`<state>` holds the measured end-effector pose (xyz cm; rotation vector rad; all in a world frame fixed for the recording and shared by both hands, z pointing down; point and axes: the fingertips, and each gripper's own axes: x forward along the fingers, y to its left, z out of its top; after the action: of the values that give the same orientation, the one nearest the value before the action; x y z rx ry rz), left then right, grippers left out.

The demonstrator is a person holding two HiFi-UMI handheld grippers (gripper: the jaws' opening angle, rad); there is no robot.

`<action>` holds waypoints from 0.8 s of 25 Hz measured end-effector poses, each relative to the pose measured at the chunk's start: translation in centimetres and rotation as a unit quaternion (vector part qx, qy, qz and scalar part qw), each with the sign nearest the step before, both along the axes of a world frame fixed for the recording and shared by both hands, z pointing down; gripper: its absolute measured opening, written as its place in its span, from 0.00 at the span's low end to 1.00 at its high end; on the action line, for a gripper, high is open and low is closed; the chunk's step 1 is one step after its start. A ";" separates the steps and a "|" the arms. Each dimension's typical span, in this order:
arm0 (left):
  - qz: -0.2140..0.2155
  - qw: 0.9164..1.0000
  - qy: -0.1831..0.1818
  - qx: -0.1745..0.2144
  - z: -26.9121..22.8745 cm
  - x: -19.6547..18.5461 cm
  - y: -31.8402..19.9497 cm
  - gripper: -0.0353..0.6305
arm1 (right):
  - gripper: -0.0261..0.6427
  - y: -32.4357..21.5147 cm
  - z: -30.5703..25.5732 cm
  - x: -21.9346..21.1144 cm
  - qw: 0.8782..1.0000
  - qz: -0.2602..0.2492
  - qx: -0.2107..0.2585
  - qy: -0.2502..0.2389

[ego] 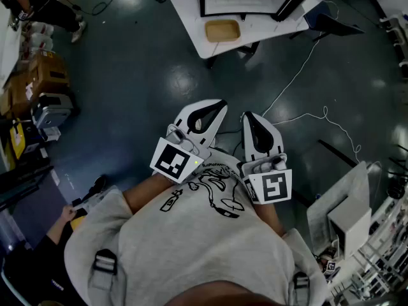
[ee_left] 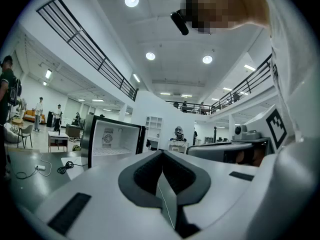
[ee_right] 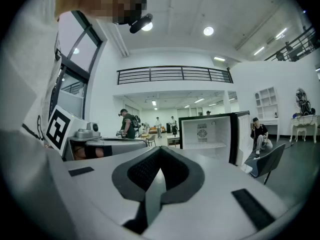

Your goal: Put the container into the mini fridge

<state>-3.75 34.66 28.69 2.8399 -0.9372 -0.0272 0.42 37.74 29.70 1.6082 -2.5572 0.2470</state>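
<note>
Nearest, left gripper (ego: pixel 217 107) and right gripper (ego: pixel 250 118) held level at the chest, both pairs of jaws closed together on nothing. Ahead, open floor crossed by a white cable (ego: pixel 325 111); step over. Beyond, tan container (ego: pixel 222 30), probably the task's, near the table (ego: pixel 188 5) edge: spread jaws wide, approach level. Farthest, mini fridge (ee_right: pixel 210 134), door open, chair (ee_right: pixel 265 161) beside.

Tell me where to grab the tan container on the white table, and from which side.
Probably its near long wall. The tan container looks shallow and open-topped, and it lies flat close to the edge of the white table that faces you. Come in from that edge with one jaw inside the rim and one outside.
</note>
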 end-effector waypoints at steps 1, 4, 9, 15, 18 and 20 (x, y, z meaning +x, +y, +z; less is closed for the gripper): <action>0.001 1.000 0.000 0.000 0.0 -0.1 -0.1 0.08 | 0.08 -0.1 0.0 -0.1 1.000 0.000 0.000 0.002; 0.003 1.000 -0.001 -0.002 0.1 -0.2 -0.5 0.08 | 0.08 -0.5 -0.1 -0.2 1.000 0.000 0.000 0.005; 0.006 1.000 0.003 -0.005 -0.1 -0.6 -1.5 0.08 | 0.08 -1.5 -0.3 -1.0 1.000 -0.005 0.001 0.001; 0.010 1.000 0.004 -0.008 -0.2 -1.9 -3.7 0.08 | 0.08 -3.5 -1.0 -2.6 1.000 -0.008 0.009 -0.010; 0.012 1.000 0.007 -0.008 -0.4 -3.0 -5.0 0.08 | 0.08 -4.8 -1.2 -3.3 1.000 0.001 0.010 -0.009; 0.014 1.000 0.008 -0.009 -0.4 -3.9 -5.9 0.08 | 0.08 -5.8 -1.3 -4.1 1.000 0.004 0.010 -0.008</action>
<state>-7.64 28.77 28.30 2.8306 -0.8898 -0.0392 -3.69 31.94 28.37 1.6305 -2.5741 0.2381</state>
